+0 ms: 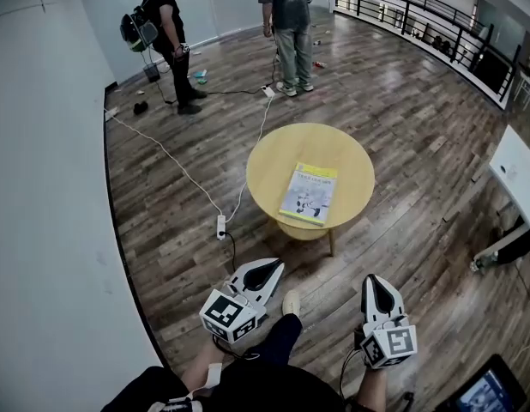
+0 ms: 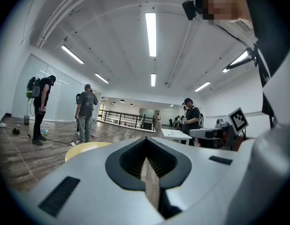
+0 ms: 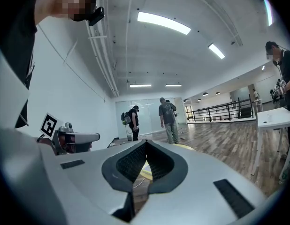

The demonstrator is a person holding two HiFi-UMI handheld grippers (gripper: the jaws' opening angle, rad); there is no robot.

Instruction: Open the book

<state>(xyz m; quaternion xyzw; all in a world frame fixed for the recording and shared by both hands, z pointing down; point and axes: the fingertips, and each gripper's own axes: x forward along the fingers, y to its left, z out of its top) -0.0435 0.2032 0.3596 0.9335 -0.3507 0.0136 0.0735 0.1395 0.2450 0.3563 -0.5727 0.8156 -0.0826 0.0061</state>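
Note:
A closed book point(image 1: 308, 193) with a yellow and pale blue cover lies flat on the round wooden table point(image 1: 274, 166), on its near right part. My left gripper point(image 1: 278, 266) is held low near my knee, well short of the table, with its jaws together and nothing in them. My right gripper point(image 1: 373, 278) hangs beside it to the right, also shut and holding nothing. In the left gripper view the left gripper point(image 2: 146, 138) points past the table's edge point(image 2: 86, 149). In the right gripper view a sliver of the table point(image 3: 184, 146) shows beyond the right gripper point(image 3: 146, 142).
A white cable with a power strip point(image 1: 220, 226) runs over the wood floor left of the table. Two people point(image 1: 286, 24) stand at the far side. A white table point(image 1: 518, 170) is at the right, a white wall at the left, a railing point(image 1: 436, 24) far right.

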